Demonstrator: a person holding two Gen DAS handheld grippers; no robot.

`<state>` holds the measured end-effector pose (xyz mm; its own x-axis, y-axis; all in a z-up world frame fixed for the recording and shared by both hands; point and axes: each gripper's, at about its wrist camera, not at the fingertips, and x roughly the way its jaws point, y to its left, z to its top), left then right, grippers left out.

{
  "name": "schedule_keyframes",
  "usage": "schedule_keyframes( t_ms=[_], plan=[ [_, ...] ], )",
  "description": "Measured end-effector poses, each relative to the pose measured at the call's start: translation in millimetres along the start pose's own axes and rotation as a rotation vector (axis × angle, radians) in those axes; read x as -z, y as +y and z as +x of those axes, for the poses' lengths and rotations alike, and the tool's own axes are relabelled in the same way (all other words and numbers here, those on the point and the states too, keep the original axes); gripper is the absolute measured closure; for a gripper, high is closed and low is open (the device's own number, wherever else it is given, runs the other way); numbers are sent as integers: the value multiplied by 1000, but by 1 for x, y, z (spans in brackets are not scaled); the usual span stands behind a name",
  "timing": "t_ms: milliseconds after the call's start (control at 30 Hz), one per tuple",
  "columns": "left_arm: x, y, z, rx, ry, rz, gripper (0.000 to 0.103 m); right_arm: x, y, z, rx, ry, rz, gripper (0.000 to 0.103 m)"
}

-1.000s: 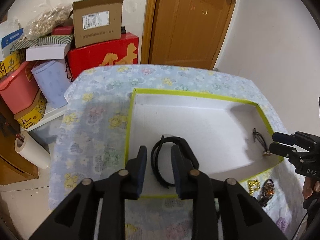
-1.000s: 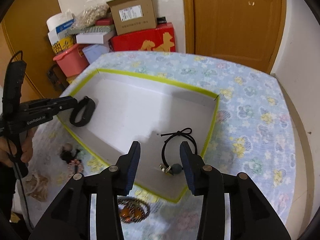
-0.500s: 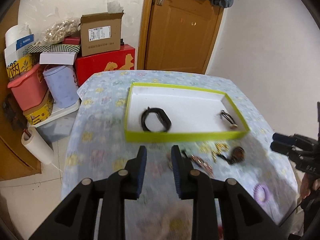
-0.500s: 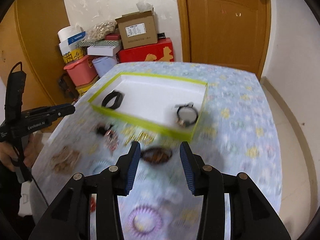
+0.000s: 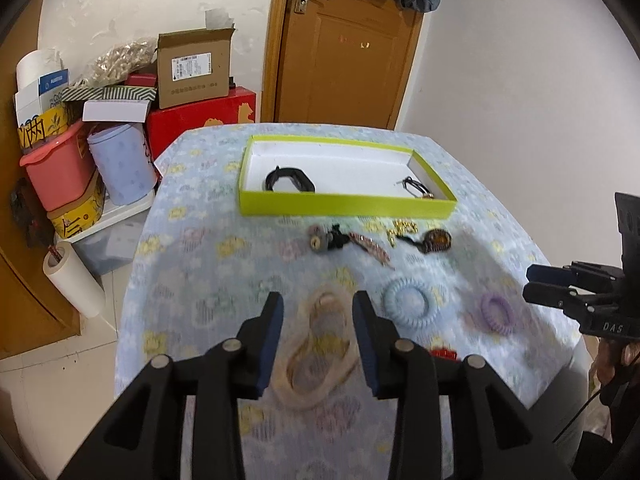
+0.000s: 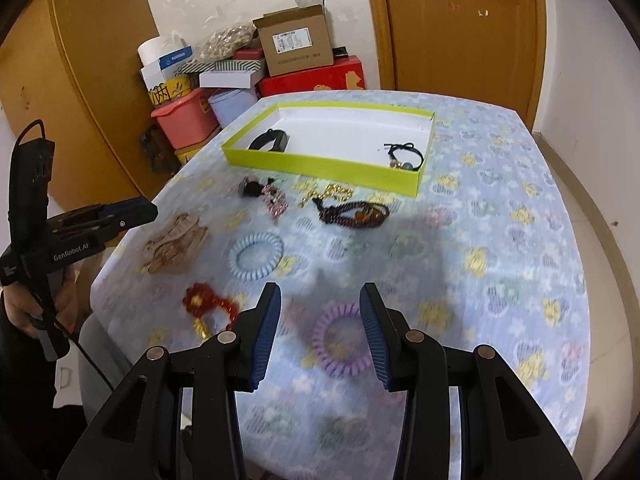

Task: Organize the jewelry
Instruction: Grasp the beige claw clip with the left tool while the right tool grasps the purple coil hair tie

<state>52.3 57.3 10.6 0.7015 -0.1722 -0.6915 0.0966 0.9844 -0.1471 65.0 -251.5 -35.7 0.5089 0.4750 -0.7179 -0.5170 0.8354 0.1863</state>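
Note:
A green-rimmed white tray (image 5: 348, 203) (image 6: 320, 162) sits at the table's far side, holding a black band (image 5: 290, 179) (image 6: 269, 140) and a black hair tie with beads (image 5: 416, 188) (image 6: 404, 156). Loose jewelry lies on the floral cloth in front of it. My left gripper (image 5: 318, 340) is open and empty above a beige scrunchie (image 5: 320, 344) (image 6: 174, 244). My right gripper (image 6: 320, 332) is open and empty above a purple coil tie (image 6: 340, 338) (image 5: 497, 314). A blue coil tie (image 5: 408, 306) (image 6: 256, 255) lies between them.
A red bead bracelet (image 6: 208, 304), brown beaded bracelet (image 6: 354, 212) (image 5: 434, 239), gold chain (image 6: 328, 192) (image 5: 402, 229), pink clip (image 6: 274, 198) (image 5: 370, 246) and dark ornament (image 5: 326, 238) lie on the cloth. Boxes and tubs (image 5: 120, 120) are stacked at the far left. A door (image 5: 344, 60) stands behind.
Both grippers have pulled back from the tray toward the near side of the table, now over the loose hair ties. The band and black tie stay in the tray.

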Motion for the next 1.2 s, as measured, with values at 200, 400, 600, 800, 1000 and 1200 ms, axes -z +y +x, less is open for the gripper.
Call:
schedule_keyframes(
  t_ms=[200,400,600,800,1000,1200],
  plan=[
    [13,-2,-1,13,6,10,57,11,5,2,0,23,-14,61],
    [21,-6,6,34,19,28,55,18,4,7,7,40,-11,56],
    [23,-13,10,5,10,77,52,26,-5,16,21,70,18,56],
    [23,-11,9,-24,2,86,52,26,-14,21,45,71,52,56],
    [23,-9,13,-32,1,103,50,25,-22,33,80,93,73,56],
    [22,-7,13,-17,-6,127,50,22,-23,37,93,92,65,56]
  ],
)
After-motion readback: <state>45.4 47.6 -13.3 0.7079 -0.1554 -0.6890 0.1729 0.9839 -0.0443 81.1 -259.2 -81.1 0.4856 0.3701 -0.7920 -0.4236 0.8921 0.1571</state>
